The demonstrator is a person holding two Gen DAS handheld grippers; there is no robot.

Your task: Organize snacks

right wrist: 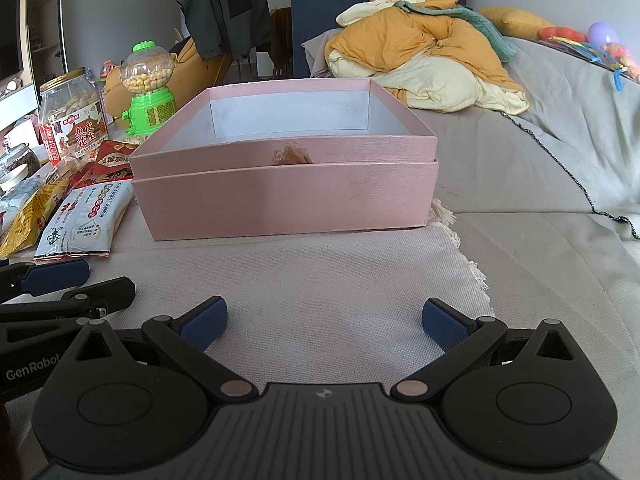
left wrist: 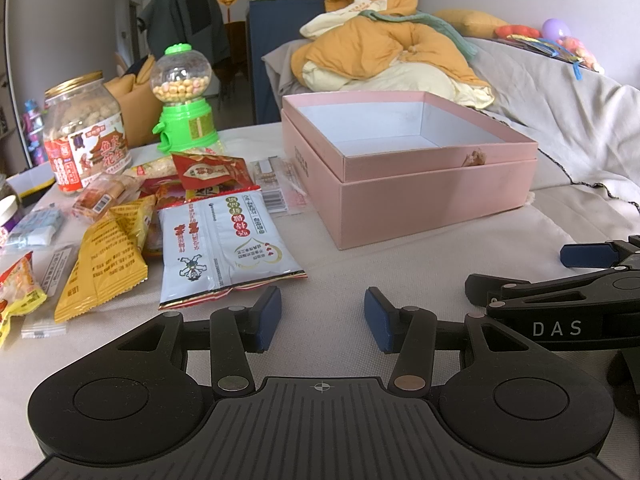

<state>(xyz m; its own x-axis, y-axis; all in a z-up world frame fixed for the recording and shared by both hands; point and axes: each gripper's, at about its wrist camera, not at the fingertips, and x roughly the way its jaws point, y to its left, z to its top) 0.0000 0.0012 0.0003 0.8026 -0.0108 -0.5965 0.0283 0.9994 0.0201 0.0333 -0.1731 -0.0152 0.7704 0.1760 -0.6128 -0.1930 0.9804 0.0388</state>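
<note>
pink box sits empty beside scattered snack packets.

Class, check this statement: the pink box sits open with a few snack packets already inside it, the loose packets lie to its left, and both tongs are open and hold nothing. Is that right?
One part is wrong: the pink box is open but empty, as the right wrist view shows. The loose packets do lie to its left, and the left tongs and right tongs are open and hold nothing.
</note>
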